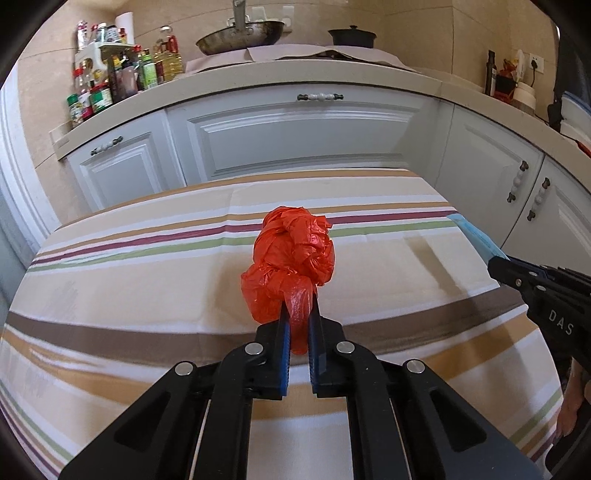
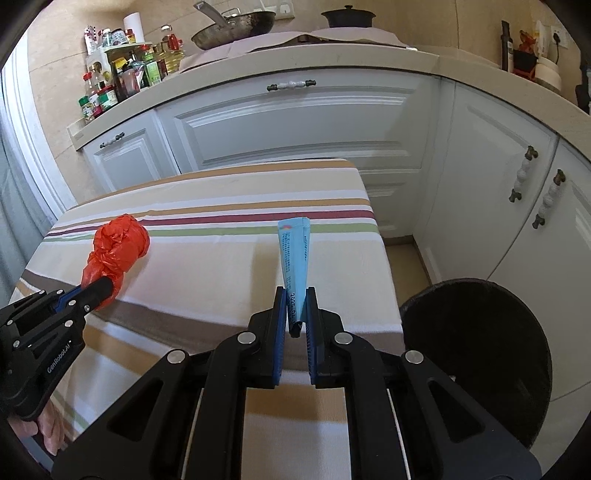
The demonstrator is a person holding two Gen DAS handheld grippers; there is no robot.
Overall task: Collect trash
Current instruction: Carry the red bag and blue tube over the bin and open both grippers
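My left gripper [image 1: 298, 308] is shut on a crumpled red plastic bag [image 1: 291, 258] and holds it just above the striped tablecloth [image 1: 147, 280]. The bag [image 2: 118, 247] and the left gripper [image 2: 105, 288] also show at the left of the right wrist view. My right gripper [image 2: 296, 299] is shut on a light blue packet [image 2: 293, 254] that sticks up and forward over the table's right part. The right gripper [image 1: 496, 264] and the packet [image 1: 476, 236] show at the right edge of the left wrist view.
A dark round trash bin [image 2: 480, 354] stands on the floor right of the table. White kitchen cabinets [image 2: 295, 125] lie beyond the table. The counter above holds bottles [image 1: 107, 85], a pan [image 1: 240, 35] and a black pot [image 1: 352, 37].
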